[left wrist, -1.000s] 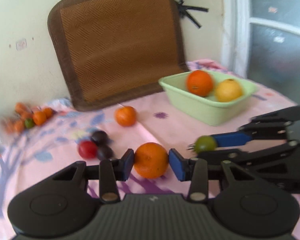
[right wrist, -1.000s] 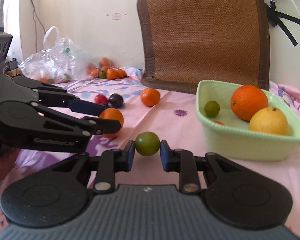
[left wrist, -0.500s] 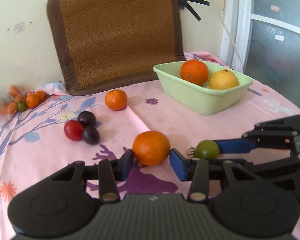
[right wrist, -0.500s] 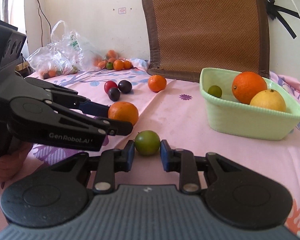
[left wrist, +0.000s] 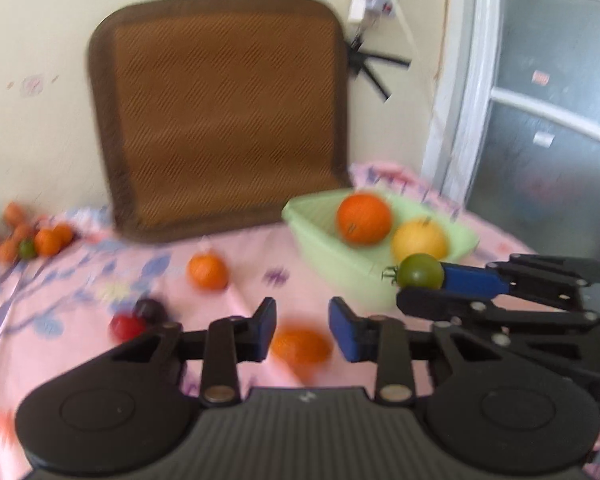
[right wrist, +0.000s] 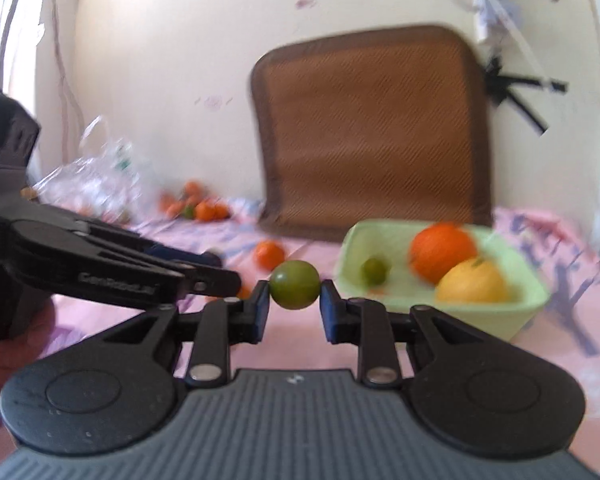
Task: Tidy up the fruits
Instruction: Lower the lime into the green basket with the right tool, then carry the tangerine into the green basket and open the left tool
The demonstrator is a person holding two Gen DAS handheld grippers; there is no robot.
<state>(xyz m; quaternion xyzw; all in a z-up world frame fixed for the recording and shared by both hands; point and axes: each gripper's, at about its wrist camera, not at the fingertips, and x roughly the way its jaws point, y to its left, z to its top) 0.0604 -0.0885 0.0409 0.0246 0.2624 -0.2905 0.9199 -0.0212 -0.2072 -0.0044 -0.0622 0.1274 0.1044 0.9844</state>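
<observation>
Green fruit, left view: my right claw [left wrist: 440, 280] grips the small green fruit [left wrist: 420, 271] up in the air, just in front of the green tub [left wrist: 320, 236].
Left claw [left wrist: 302, 328]: open, holding nothing. One orange [left wrist: 300, 347] lies on the pink cloth [left wrist: 80, 300] below the gap.
Right view: my right claw [right wrist: 295, 306] pinches the green fruit [right wrist: 295, 285] from both sides.
Tub [right wrist: 532, 308]: ahead and to my right, so my right claw is nearer. I think I go there next.

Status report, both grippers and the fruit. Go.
Right gripper shut on green fruit, lifted near green basin. Left gripper open, empty, orange on cloth below. Nothing blocking the basin.
</observation>
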